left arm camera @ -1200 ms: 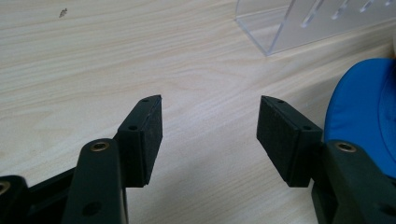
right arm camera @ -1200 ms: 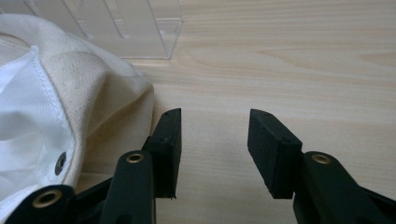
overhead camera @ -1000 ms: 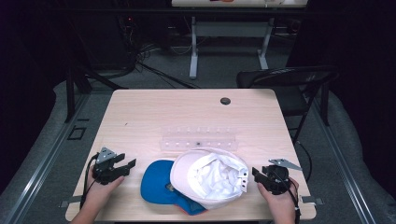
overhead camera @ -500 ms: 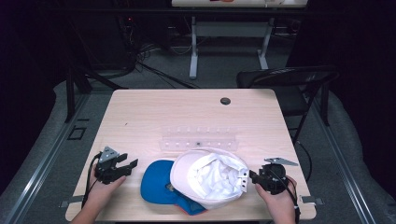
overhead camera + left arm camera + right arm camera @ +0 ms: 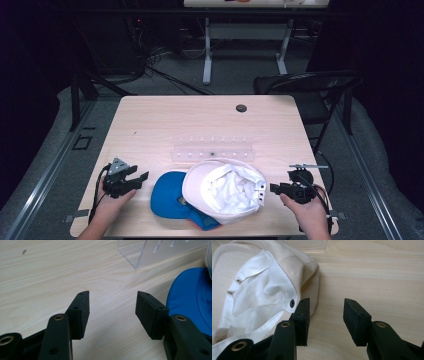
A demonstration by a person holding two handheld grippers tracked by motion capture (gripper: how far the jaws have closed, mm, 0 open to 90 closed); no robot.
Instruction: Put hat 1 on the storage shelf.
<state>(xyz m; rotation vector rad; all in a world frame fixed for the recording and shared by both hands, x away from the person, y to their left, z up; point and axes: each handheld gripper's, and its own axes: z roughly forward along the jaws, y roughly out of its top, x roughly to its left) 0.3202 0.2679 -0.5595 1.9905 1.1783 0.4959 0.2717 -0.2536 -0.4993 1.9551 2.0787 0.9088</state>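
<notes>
The white cap is lying upside down near the tabletop's front edge, overlapping the blue cap and just in front of the clear rack. The right claw is hovering beside the white cap's rim, jaws apart and gripping nothing; the left claw, also apart, is waiting left of the blue cap. Judging by this, the grasp is only beginning and both caps are waiting to be lifted.

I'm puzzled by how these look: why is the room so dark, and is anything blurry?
High view: light falls on the table, the surroundings stay dark, glare whitens the clear rack. Left gripper view: jaws sharp, blue cap slightly soft. Right gripper view: white cap crisp with soft shadows.
</notes>
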